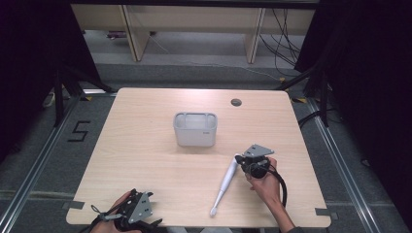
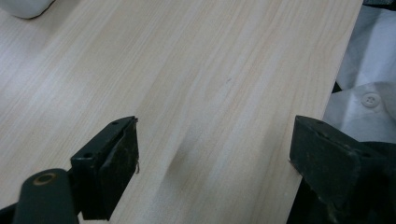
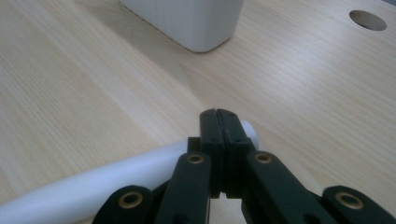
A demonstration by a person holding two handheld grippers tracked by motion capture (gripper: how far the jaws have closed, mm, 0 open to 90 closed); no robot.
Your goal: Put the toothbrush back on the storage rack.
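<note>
A white electric toothbrush (image 1: 226,182) lies flat on the wooden table (image 1: 145,145), handle end toward the far right and brush head toward the near edge. My right gripper (image 1: 240,159) sits at the thick handle end, held by a hand. In the right gripper view its jaws (image 3: 219,114) are pressed together with no gap, and the toothbrush handle (image 3: 93,186) passes beneath them. My left gripper (image 1: 138,213) rests at the near left edge of the table. In the left gripper view it (image 2: 215,158) stands open over bare wood, with nothing between its pads.
A white rectangular container (image 1: 195,128) stands upright at the table's centre, beyond the toothbrush; its base (image 3: 187,23) is just ahead of my right gripper. A round cable hole (image 1: 236,102) lies at the far right. A white shirt (image 2: 369,100) borders the near table edge.
</note>
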